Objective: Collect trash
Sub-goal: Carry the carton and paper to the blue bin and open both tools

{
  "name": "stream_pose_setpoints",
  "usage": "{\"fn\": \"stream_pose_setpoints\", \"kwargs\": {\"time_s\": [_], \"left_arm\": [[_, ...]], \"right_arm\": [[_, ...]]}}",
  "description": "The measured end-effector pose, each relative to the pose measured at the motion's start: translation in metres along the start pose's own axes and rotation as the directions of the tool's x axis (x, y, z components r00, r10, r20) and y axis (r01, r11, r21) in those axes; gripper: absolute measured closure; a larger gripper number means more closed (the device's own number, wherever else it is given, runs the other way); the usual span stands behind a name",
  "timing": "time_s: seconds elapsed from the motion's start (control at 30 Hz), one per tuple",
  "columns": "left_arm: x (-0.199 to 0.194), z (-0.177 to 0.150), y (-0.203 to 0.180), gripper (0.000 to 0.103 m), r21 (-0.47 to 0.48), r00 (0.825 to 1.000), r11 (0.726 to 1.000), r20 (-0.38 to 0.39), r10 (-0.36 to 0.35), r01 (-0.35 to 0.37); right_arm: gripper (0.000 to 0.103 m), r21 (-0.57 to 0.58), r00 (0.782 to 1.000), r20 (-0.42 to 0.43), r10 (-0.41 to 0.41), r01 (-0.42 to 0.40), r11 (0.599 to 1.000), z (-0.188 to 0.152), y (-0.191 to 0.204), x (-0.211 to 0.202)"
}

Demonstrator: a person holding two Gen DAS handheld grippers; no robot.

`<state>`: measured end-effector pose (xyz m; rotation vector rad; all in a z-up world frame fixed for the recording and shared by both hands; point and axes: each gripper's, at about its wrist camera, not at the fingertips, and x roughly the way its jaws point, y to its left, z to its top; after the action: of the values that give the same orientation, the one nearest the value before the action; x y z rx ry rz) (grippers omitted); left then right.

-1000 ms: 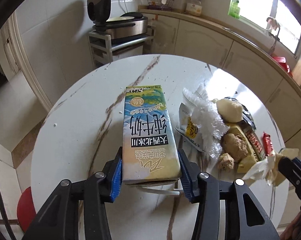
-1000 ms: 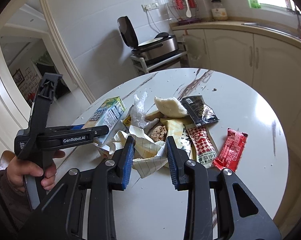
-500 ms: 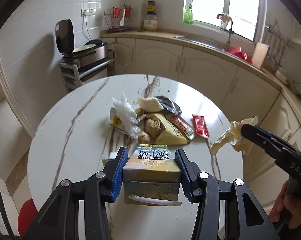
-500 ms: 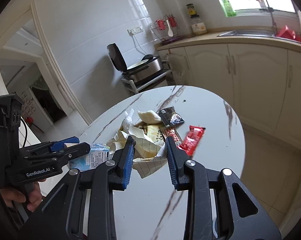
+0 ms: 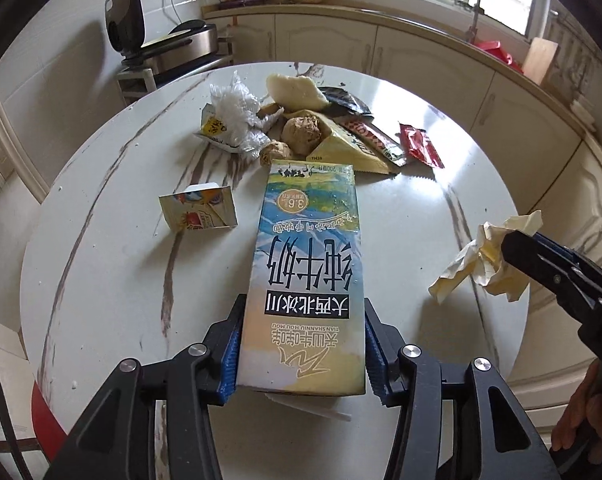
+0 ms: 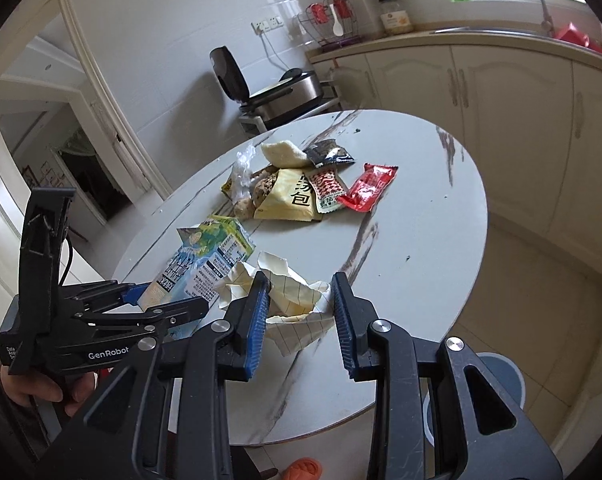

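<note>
Two grippers are loaded: your left gripper (image 5: 301, 354) clamps the milk carton (image 5: 307, 276). Your right gripper (image 6: 301, 320) grips crumpled paper (image 6: 289, 300) over the table (image 6: 413, 240).

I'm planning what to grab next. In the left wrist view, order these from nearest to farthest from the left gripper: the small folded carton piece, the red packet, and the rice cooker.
1. Small folded carton piece, on the table, left of the milk carton held in the left gripper.
2. Red packet, farther back on the right, at the pile's edge.
3. Rice cooker, off the table, far left on a stand.

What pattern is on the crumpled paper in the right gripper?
The crumpled paper is cream with a thin dark grid; the right wrist view shows it best.
</note>
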<state>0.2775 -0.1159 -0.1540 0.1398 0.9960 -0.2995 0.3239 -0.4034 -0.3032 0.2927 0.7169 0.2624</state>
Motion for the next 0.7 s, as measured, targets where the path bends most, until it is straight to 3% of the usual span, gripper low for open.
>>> {"fn": "stream_pose_setpoints", "kwargs": {"time_s": [0.2,0.43,0.57,0.7], "left_arm": [[-0.008,-0.007,-0.009,0.058,0.035,0.997,0.999,0.073,-0.03,0.027],[-0.044,-0.004,-0.06,0.058,0.131,0.981,0.985,0.145,-0.129,0.11],[-0.046,-0.003,-0.119,0.058,0.241,0.972,0.957,0.126,-0.197,0.163],[-0.031,-0.006,-0.186,0.058,0.352,0.96,0.906,0.064,-0.272,0.233]], "right_arm": [[0.074,0.029,1.0,0.028,0.004,-0.005,1.0,-0.005,-0.009,0.001],[0.074,0.138,0.985,0.167,-0.04,0.017,0.99,-0.004,-0.049,-0.053],[0.074,0.227,0.961,0.236,-0.147,0.093,0.969,-0.014,-0.09,-0.096],[0.074,0.342,0.938,0.226,-0.263,0.176,0.923,-0.041,-0.139,-0.119]]}}
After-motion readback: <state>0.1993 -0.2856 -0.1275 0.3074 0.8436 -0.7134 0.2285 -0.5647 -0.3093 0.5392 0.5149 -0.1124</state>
